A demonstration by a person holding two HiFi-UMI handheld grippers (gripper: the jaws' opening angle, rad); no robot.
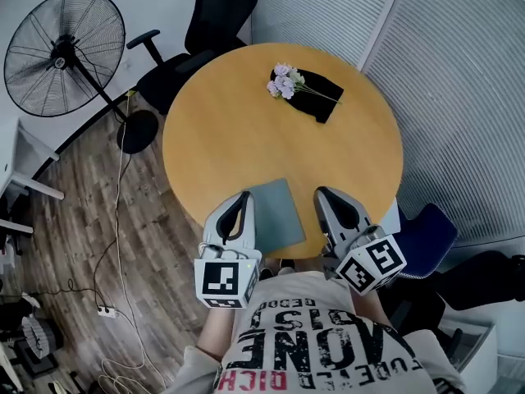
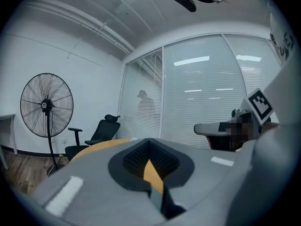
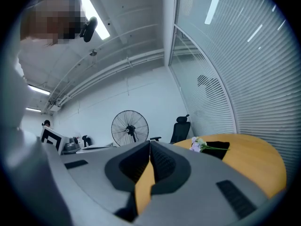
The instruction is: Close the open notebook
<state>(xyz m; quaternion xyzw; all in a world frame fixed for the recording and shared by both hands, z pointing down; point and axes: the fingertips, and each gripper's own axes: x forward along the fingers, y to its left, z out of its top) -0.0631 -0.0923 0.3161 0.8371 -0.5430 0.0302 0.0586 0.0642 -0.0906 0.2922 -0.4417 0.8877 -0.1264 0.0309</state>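
A grey-blue notebook [image 1: 277, 213] lies flat at the near edge of the round wooden table [image 1: 230, 130], showing one plain cover. My left gripper [image 1: 240, 197] hovers at its left side and my right gripper [image 1: 326, 194] at its right side. Both are over the table's near rim and neither touches the notebook. In the left gripper view the left gripper [image 2: 149, 142] has its jaws meeting at the tips with nothing between them. The right gripper [image 3: 149, 143] in its own view is likewise shut and empty. The notebook is hidden in both gripper views.
Pale purple flowers [image 1: 285, 81] lie on a black cloth [image 1: 320, 95] at the table's far side. A black office chair [image 1: 205, 31] and a standing fan [image 1: 66, 52] are beyond the table at the left. A blue chair [image 1: 426, 236] is at the right, by the blinds.
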